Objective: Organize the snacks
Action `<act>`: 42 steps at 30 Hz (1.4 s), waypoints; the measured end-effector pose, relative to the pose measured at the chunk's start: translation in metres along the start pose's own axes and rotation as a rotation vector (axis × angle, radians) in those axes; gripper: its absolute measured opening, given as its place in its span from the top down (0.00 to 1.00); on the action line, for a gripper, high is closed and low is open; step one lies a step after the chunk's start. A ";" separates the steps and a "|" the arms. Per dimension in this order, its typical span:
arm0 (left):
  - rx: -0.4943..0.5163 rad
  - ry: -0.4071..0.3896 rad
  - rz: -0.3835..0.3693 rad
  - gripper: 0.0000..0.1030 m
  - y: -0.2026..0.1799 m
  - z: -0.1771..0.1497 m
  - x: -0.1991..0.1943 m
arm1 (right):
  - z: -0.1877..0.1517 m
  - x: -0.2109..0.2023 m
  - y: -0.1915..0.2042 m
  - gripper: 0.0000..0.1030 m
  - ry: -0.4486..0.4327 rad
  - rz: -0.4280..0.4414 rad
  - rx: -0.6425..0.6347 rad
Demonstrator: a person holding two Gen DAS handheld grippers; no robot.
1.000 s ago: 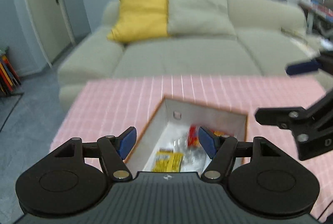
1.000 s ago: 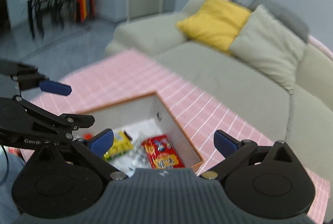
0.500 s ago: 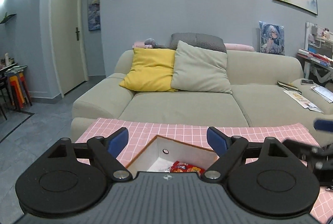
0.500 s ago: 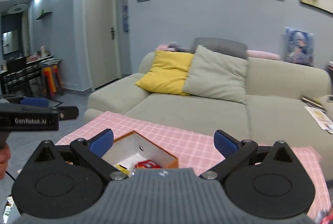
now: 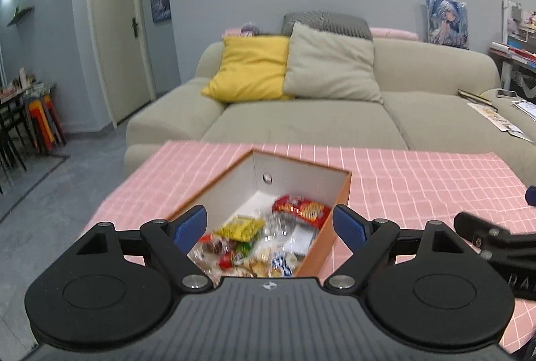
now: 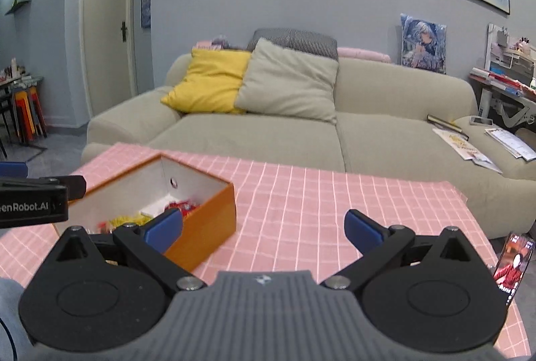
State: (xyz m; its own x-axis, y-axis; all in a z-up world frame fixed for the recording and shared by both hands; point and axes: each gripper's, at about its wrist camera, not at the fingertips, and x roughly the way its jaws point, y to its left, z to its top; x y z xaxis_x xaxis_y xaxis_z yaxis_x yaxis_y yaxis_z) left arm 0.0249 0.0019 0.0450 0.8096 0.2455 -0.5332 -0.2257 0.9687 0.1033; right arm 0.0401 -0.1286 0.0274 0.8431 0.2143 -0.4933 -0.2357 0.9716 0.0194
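Observation:
An orange box (image 5: 338, 213) with white inner walls stands on the pink checked tablecloth (image 5: 418, 176). It holds several snack packets, among them a red one (image 5: 299, 208) and a yellow one (image 5: 241, 227). My left gripper (image 5: 269, 225) is open and empty, just above the box's near end. My right gripper (image 6: 263, 228) is open and empty, over the cloth to the right of the box (image 6: 201, 227). The left gripper's body (image 6: 33, 198) shows at the left edge of the right wrist view.
A beige sofa (image 5: 301, 123) with a yellow cushion (image 5: 248, 72) and a grey cushion stands behind the table. A phone (image 6: 512, 263) leans at the table's right edge. Stools and a door are at the far left.
Both grippers tilted up toward the room and now tilt partly back down, so the box and its snacks are in view again. Both stay open and empty.

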 end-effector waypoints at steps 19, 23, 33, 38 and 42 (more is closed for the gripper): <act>0.026 0.126 0.013 0.03 -0.005 -0.025 0.032 | -0.027 0.044 0.001 0.04 0.117 0.003 -0.002; 0.034 0.132 0.007 0.03 -0.005 -0.025 0.031 | -0.027 0.043 0.003 0.04 0.119 0.019 -0.009; 0.032 0.127 -0.003 0.03 -0.003 -0.022 0.026 | -0.023 0.037 0.003 0.04 0.091 0.020 -0.002; 0.022 0.123 -0.001 0.03 -0.001 -0.021 0.026 | -0.021 0.035 0.003 0.04 0.077 0.016 -0.003; 0.015 0.129 0.002 0.03 0.001 -0.021 0.028 | -0.019 0.032 0.003 0.04 0.058 0.015 0.001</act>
State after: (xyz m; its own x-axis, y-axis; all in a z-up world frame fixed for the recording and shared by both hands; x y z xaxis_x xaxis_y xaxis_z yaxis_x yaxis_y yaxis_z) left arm 0.0356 0.0090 0.0121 0.7326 0.2414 -0.6364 -0.2183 0.9689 0.1163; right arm 0.0575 -0.1204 -0.0048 0.8101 0.2228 -0.5423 -0.2475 0.9685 0.0282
